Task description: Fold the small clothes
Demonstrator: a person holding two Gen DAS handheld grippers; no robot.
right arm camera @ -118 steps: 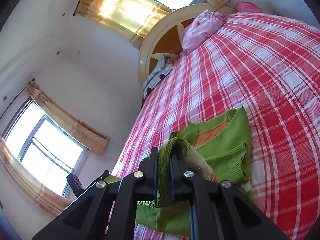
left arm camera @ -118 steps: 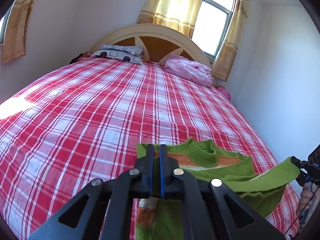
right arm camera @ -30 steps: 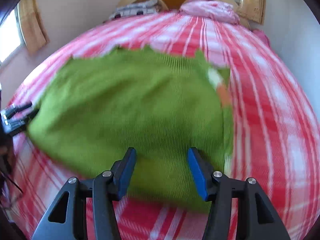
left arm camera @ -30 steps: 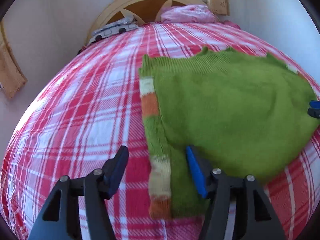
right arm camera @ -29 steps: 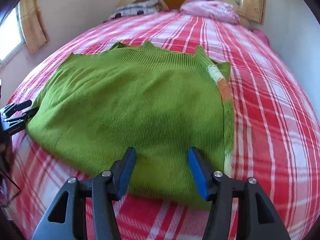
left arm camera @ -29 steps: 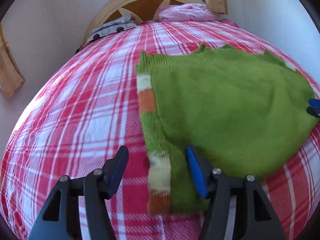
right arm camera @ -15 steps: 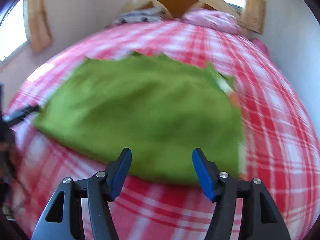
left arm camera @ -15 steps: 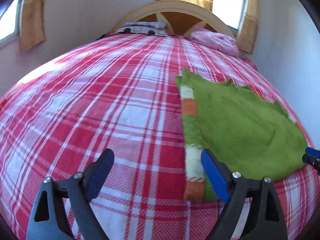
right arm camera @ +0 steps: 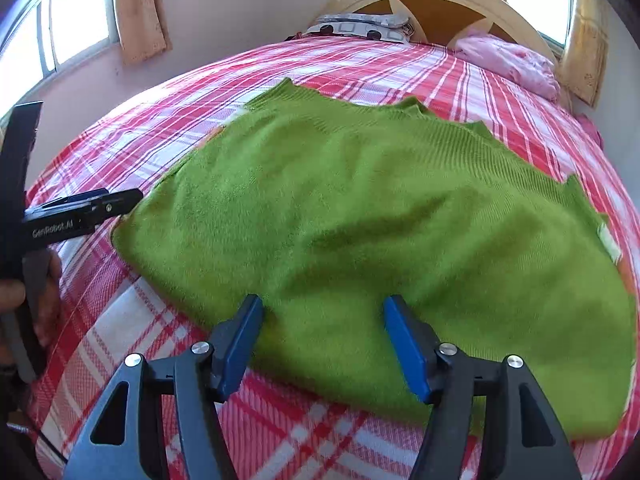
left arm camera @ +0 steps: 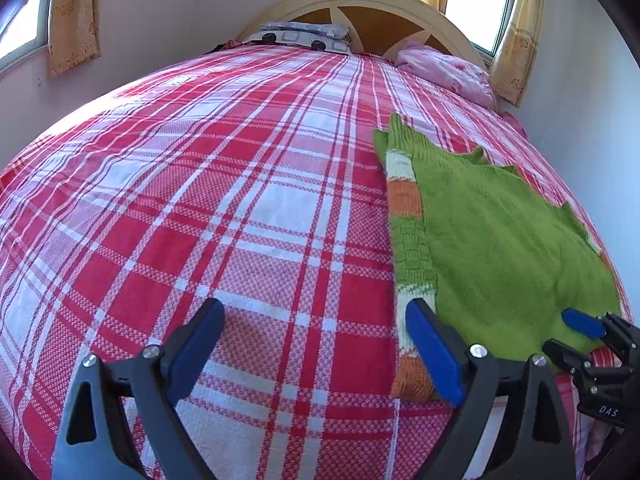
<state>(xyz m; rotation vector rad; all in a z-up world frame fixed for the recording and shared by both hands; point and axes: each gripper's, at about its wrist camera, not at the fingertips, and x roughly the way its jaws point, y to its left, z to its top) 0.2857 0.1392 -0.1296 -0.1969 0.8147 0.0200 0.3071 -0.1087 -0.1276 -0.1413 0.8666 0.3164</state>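
A small green knit sweater (right arm camera: 380,208) lies folded flat on the red plaid bed. In the left wrist view it (left arm camera: 500,240) lies at the right, with a white and orange striped sleeve (left arm camera: 406,200) along its left edge. My left gripper (left arm camera: 316,336) is open and empty over bare bedspread, its right finger by the sleeve's near end. My right gripper (right arm camera: 324,336) is open and empty, just above the sweater's near edge. It also shows in the left wrist view (left arm camera: 588,332) at the sweater's near right corner. My left gripper shows side-on in the right wrist view (right arm camera: 124,198) at the sweater's left corner.
The red and white plaid bedspread (left arm camera: 200,200) covers the whole bed. A patterned pillow (left arm camera: 300,36) and a pink bundle (left arm camera: 444,72) lie by the wooden headboard (left arm camera: 360,4). Walls and curtained windows surround the bed. A wall runs close along the right side.
Both grippers let go of the sweater, which now lies flat. In the last second both have drawn back and opened wider; the left one has swung left over bare bedspread.
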